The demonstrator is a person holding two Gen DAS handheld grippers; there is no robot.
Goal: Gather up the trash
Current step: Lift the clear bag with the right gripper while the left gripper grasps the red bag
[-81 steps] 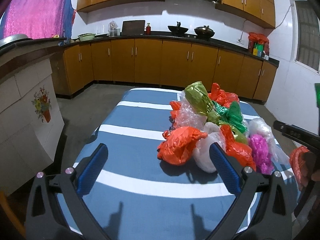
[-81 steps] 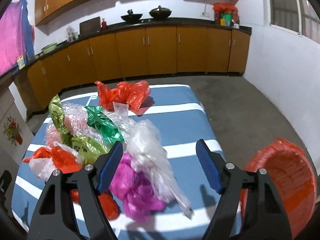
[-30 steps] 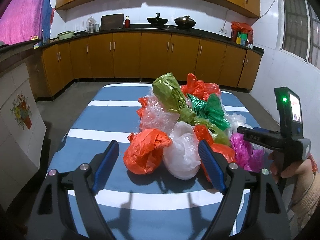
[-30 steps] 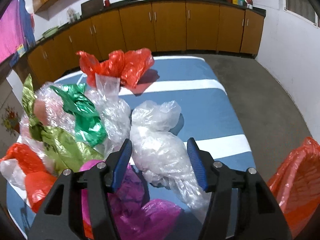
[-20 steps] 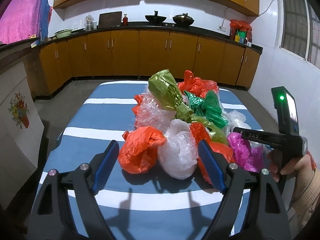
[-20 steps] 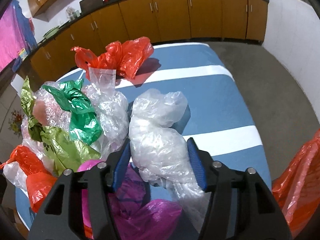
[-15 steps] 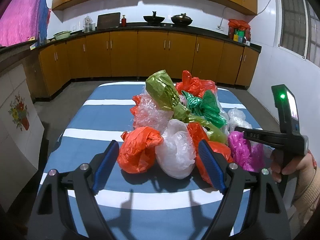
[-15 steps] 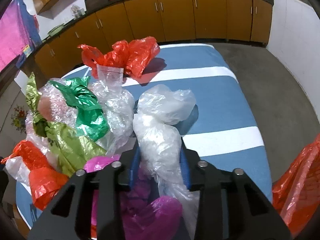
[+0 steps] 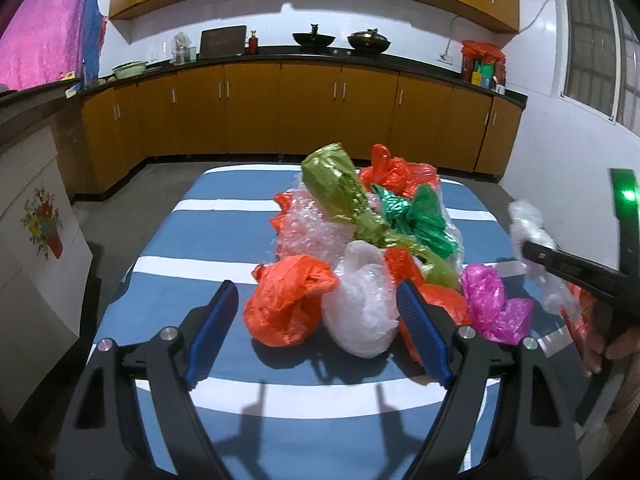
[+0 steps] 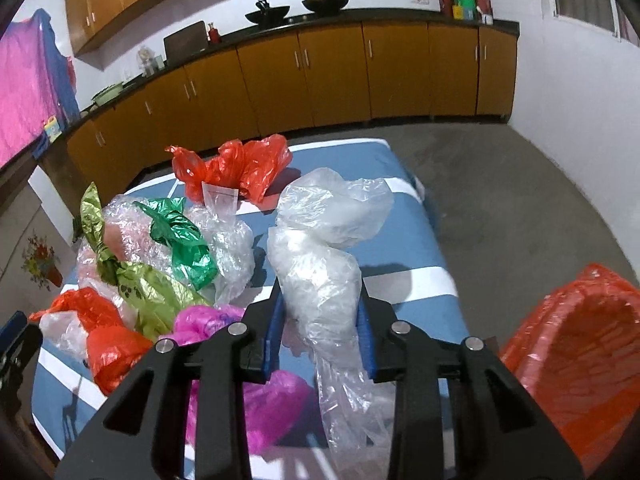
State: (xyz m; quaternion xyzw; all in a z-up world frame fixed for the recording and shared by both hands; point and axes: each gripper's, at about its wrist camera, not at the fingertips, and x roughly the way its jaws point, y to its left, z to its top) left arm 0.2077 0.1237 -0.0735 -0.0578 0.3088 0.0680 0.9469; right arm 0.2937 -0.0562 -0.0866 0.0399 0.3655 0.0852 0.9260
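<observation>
Two blue ribbed fingers (image 10: 272, 322) of right gripper (image 10: 320, 324) clamp crinkled clear plastic bag (image 10: 320, 264); left gripper (image 9: 316, 332) spread, empty.

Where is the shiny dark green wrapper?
In the left wrist view the shiny dark green wrapper sits high on the right of the trash pile, between the olive-gold foil and the red bag behind it.

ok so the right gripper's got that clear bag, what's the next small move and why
Probably swing the right gripper to its right and carry the clear plastic bag over the open red-lined basket. The pads are shut on the bag, its tail hangs free below, and the basket's mouth sits low on that side. The left gripper is open before the pile.
</observation>
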